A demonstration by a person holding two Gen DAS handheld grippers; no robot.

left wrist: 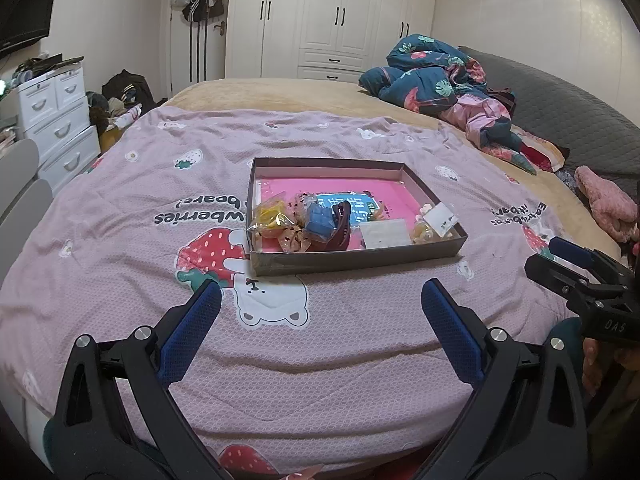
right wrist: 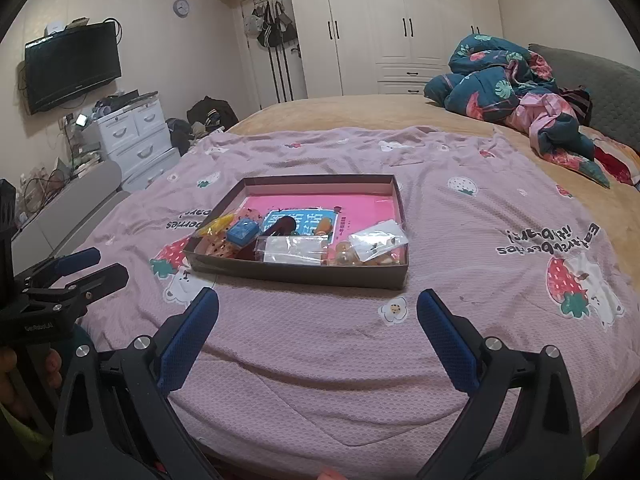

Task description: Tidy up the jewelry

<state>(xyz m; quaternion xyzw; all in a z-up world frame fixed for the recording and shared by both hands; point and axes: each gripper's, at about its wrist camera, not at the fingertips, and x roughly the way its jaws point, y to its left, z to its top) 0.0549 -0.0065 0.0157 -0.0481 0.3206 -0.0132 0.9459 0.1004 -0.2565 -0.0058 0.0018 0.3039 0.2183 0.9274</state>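
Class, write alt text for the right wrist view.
An open right gripper hovers over a pink strawberry-print bedspread, facing a shallow box of bagged trinkets. The left gripper shows at the left edge.

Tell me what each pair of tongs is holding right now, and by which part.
Nothing is held. The left tongs and right tongs both hang open over the pink strawberry-print blanket, short of the shallow brown cardboard box.

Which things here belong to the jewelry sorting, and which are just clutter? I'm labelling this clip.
Job:
shallow brown cardboard tray
small blue square box
dark red hair claw
clear plastic packets

Lying about:
crumpled dark blue floral quilt
fluffy pink plush toy
wall-mounted black television
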